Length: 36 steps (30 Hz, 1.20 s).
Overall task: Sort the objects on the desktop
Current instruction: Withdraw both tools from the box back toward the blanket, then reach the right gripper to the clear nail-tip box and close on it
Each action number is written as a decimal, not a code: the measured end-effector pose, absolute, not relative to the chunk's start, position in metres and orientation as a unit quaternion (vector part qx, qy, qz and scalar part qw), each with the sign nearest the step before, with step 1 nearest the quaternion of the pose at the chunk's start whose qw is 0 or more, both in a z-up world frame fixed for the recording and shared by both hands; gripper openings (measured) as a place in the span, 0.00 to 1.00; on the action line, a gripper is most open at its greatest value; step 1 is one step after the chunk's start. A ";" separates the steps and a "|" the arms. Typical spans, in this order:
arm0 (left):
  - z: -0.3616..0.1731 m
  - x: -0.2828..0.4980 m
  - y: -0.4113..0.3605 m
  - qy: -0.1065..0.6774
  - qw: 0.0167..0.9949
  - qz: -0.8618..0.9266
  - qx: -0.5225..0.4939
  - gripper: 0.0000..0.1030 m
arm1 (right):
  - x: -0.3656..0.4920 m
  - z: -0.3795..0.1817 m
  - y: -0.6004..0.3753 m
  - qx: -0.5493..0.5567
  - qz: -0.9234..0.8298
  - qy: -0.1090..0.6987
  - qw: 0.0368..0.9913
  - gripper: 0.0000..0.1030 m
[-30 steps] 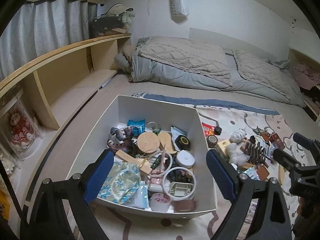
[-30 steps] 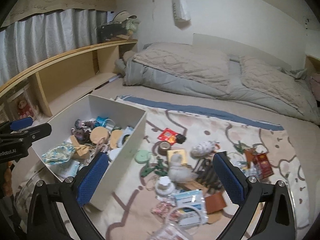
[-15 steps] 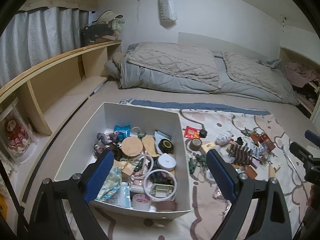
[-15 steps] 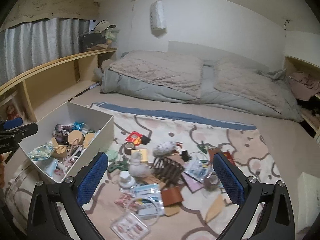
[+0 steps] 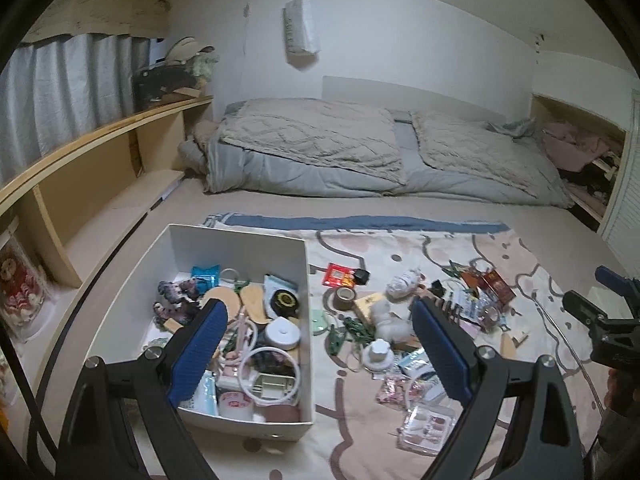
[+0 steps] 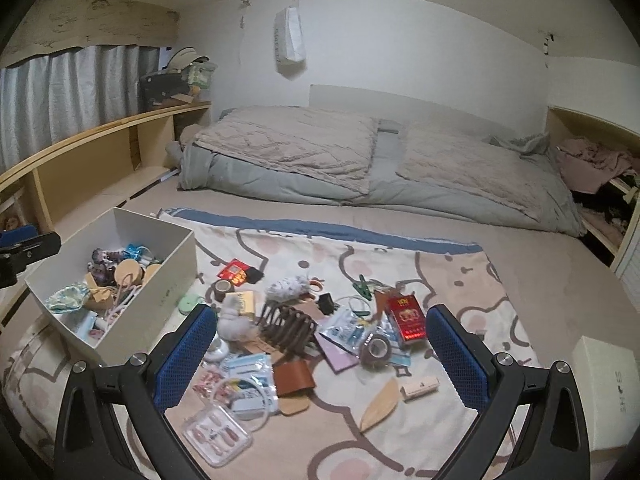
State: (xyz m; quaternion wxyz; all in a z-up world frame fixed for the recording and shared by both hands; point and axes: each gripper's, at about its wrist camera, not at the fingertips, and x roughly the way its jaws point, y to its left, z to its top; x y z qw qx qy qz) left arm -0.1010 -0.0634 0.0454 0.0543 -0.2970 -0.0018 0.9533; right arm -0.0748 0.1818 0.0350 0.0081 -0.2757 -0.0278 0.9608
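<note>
Left wrist view, fingers: the left gripper (image 5: 318,350) hangs above the bed with its fingers (image 5: 198,354) spread wide and nothing between them.
Left wrist view, box: the white box (image 5: 240,242) lies under and ahead of the left-hand finger, already holding many small things; its long axis runs away from the fingers toward the bedding.
Left wrist view, loose things: the scattered pile (image 5: 404,320) sits on the patterned blanket (image 5: 520,248), just beside the box, ahead of the right-hand finger.
Left wrist view, other tool: the right gripper (image 5: 608,312) shows at the far right edge, well apart from the pile.
Right wrist view, fingers: here the right gripper's fingers (image 6: 184,350) are also spread wide and empty.
Right wrist view, nearest things: a red packet (image 6: 405,316) lies ahead, close to the right-hand finger, its long axis pointing roughly away from the fingers; a brown hair clip (image 6: 286,326) lies between the fingers, further ahead; a roll of tape (image 6: 376,350) is just beside the packet.
Risk: the things overlap, so closing on one probably drags its neighbours; the soft blanket may bunch under the fingertips.
Risk, box: it is nearly full, so a careless drop could spill over the wall.
</note>
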 end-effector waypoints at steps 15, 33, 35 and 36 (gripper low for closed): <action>0.056 -0.100 -0.017 0.002 0.095 0.955 -0.282 0.92 | -0.066 0.035 0.221 -0.267 0.963 -0.010 0.042 1.00; 0.015 -0.110 0.014 0.039 0.118 0.936 -0.330 0.92 | -0.073 -0.030 0.205 -0.344 0.939 -0.009 -0.010 1.00; 0.007 -0.112 0.016 0.048 0.120 0.932 -0.339 0.92 | -0.074 -0.042 0.199 -0.358 0.933 -0.019 -0.018 1.00; 0.003 -0.113 0.017 0.052 0.120 0.931 -0.342 0.92 | -0.075 -0.050 0.195 -0.367 0.930 -0.025 -0.021 1.00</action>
